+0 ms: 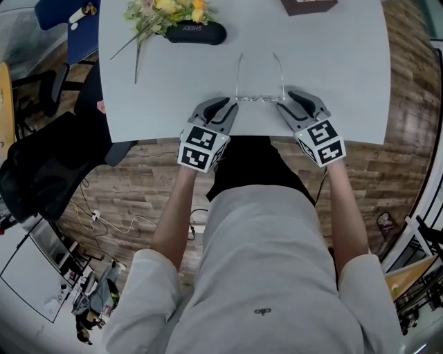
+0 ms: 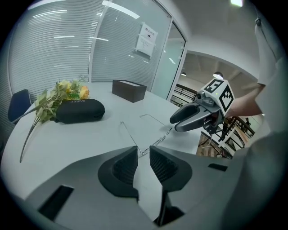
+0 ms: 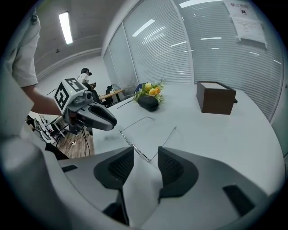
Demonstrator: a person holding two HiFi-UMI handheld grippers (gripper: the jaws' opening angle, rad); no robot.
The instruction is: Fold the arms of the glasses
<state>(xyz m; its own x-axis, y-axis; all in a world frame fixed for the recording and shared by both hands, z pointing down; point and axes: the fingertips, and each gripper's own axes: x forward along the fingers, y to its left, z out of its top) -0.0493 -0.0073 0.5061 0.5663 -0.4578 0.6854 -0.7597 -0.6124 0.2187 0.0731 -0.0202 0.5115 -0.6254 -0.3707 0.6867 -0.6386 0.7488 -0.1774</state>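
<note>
Your pale grey desk [image 1: 332, 83] stands on a wood-plank floor [image 1: 138, 187], with slatted blinds [image 2: 49, 49] behind glass walls beyond it. Flowers [image 1: 163, 12], a black case [image 1: 196, 32] and a brown box [image 1: 308, 5], which the head view cuts off, sit at the far side. Your forearms reach forward and tilt down. The left tongs [image 1: 228, 105] and right tongs [image 1: 285, 102] are both parted, one at each end of the glasses [image 1: 259, 98]. The glasses lie by the near edge, arms unfolded and pointing away from you. The wire frame is faint, so you cannot tell whether the tips touch it.
</note>
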